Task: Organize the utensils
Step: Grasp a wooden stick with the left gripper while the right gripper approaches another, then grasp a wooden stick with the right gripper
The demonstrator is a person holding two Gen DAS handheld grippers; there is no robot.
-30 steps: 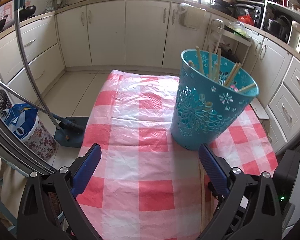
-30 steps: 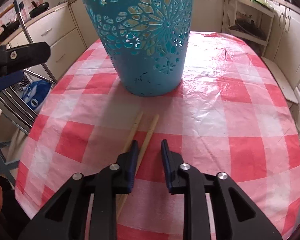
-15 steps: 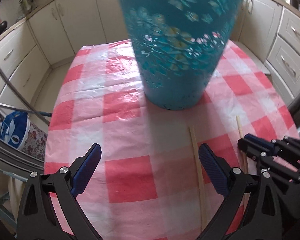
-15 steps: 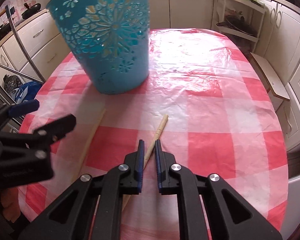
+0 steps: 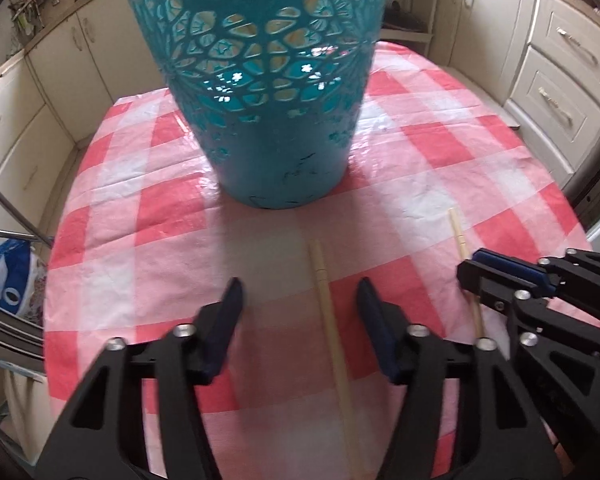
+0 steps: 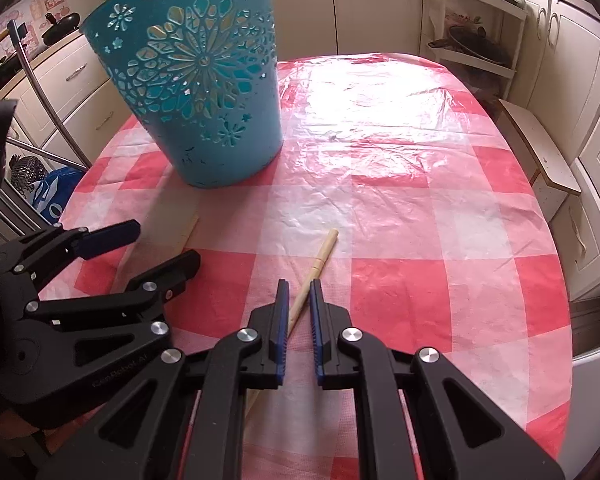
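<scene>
**Kitchen table, two chopsticks loose**

Red/white check tablecloth [image 6: 400, 216]; cream cabinets [image 6: 572, 52] around. Teal cut-out bin [image 6: 204, 92] upright, contents not visible. Left gripper [image 5: 300, 300] just closing, pads apart w/ left chopstick [image 5: 332, 340] between, untouched. Right gripper [image 6: 299, 300] clamped on right chopstick [image 6: 320, 258].

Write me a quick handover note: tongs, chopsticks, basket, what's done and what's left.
Left tongs: have just been closing, pads straddle the left chopstick, not yet pressing it.
Right tongs: shut on the right chopstick, which is low over the checked tablecloth.
Teal basket: upright just beyond both.
Done: one chopstick gripped.
Left: finish the left grip, lift both, drop them in the basket.
</scene>
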